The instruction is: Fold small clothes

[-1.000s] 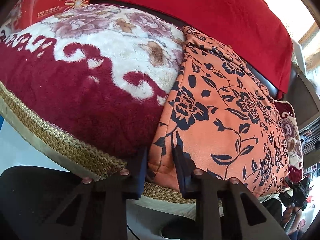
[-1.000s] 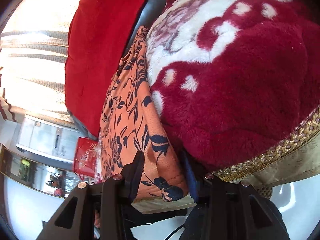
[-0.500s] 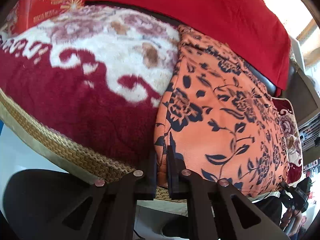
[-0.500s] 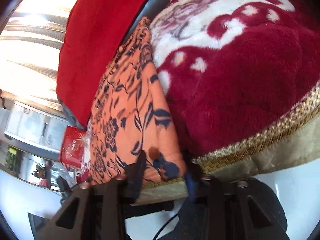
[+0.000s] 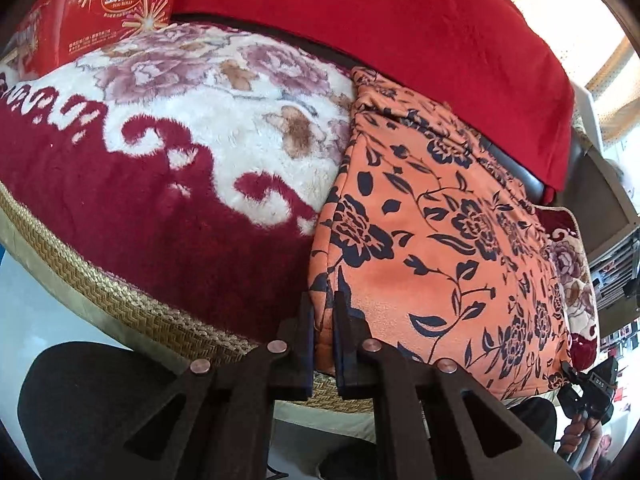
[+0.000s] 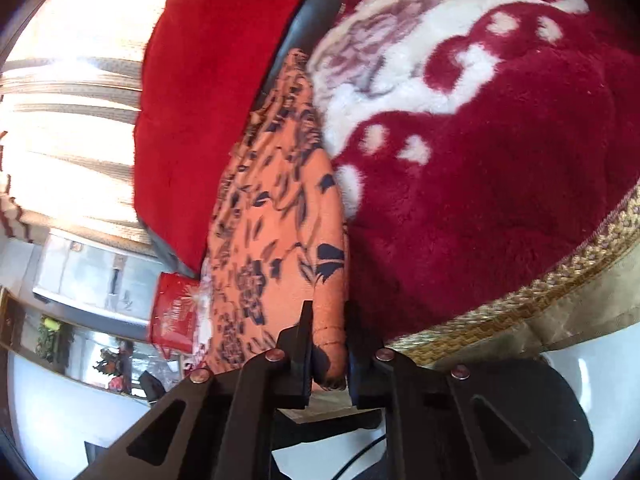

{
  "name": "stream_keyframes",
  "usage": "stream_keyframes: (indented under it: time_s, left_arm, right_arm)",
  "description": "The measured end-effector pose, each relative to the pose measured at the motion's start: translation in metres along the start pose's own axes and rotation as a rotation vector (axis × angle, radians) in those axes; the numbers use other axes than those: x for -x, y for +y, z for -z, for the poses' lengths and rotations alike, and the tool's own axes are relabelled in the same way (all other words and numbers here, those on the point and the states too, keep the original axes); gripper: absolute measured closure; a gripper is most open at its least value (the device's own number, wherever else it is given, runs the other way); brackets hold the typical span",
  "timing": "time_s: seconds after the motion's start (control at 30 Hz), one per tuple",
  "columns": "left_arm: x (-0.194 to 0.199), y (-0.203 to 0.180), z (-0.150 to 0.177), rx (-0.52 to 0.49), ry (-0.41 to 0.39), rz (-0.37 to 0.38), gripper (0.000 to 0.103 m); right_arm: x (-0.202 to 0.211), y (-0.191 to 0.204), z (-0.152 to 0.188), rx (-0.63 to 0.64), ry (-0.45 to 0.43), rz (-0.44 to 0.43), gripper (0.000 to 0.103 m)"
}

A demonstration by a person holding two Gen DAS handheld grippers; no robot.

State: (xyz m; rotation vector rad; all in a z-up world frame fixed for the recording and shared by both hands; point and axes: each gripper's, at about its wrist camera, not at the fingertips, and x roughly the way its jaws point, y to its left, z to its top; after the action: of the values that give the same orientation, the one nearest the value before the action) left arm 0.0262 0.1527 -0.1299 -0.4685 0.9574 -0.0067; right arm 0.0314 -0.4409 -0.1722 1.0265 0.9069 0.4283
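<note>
Both grippers have closed since a second ago, the left gripper point(image 5: 324, 320) and right gripper point(image 6: 326, 336) each now pinching a near corner of the orange floral garment point(image 5: 432, 240) lying on the plush maroon blanket point(image 5: 160, 184).

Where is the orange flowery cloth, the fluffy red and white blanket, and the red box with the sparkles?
orange flowery cloth point(image 5: 436, 240): left wrist view, middle of its top.
fluffy blanket point(image 5: 168, 200): left wrist view, dark red part.
red box point(image 5: 108, 12): left wrist view, printed front.
</note>
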Motion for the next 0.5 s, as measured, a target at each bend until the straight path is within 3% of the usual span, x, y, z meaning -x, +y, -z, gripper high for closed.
stream_keyframes:
  time_s: [0.1,0.17,0.33,0.43,0.5]
  left_arm:
    - [0.001,0.0,0.0,0.0,0.001,-0.001,0.095]
    - [0.007,-0.002,-0.002,0.005,-0.011,0.005,0.095]
    - [0.031,-0.013,-0.01,-0.007,-0.09,0.036,0.095]
    - [0.013,-0.008,-0.01,0.01,-0.038,-0.006,0.095]
    - [0.006,-0.003,-0.01,0.039,-0.001,-0.029,0.096]
  right_arm:
    - [0.0,-0.002,-0.002,-0.003,-0.005,0.049,0.088]
    - [0.007,0.001,-0.002,0.001,-0.017,0.06,0.094]
    - [0.026,0.026,-0.004,0.06,-0.077,0.037,0.094]
    - [0.016,0.008,-0.008,-0.003,-0.055,0.053,0.094]
    - [0.016,0.003,-0.009,-0.059,-0.061,0.017,0.094]
